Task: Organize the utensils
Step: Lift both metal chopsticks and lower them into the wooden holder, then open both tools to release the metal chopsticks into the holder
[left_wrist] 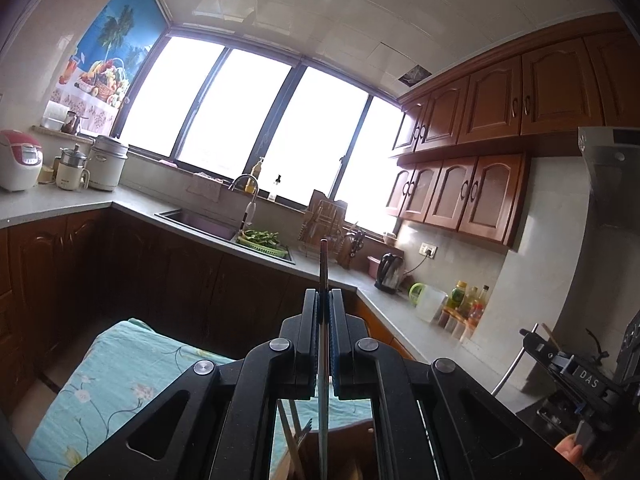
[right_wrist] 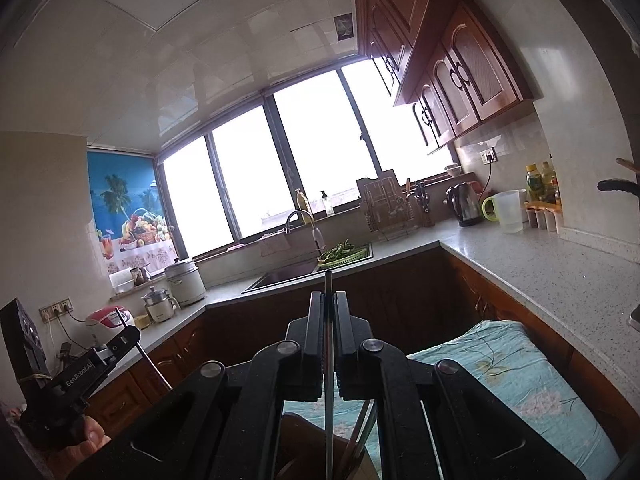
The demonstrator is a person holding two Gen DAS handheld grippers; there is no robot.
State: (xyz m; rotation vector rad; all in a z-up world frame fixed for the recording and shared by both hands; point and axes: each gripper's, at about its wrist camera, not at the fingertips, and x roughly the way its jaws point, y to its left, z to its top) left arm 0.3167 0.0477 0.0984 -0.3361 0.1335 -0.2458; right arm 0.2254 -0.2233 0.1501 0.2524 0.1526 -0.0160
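My left gripper [left_wrist: 324,294] is shut on a thin utensil with a dark red handle [left_wrist: 323,264] that stands upright between the pads, its metal shaft running down behind the fingers. My right gripper [right_wrist: 328,296] is shut on a thin silver utensil [right_wrist: 328,280], also upright. Below both grippers, more utensils [left_wrist: 298,436] stick up from a wooden holder [right_wrist: 316,440] on the cloth. The right gripper also shows at the left view's right edge [left_wrist: 560,356], and the left gripper at the right view's left edge [right_wrist: 120,340].
A table with a light blue floral cloth [left_wrist: 120,376] lies below. An L-shaped counter [right_wrist: 540,264] holds a sink [left_wrist: 200,222], green vegetables, a dish rack, a kettle [right_wrist: 464,200], bottles and a rice cooker [left_wrist: 18,164]. Wooden cabinets hang above right.
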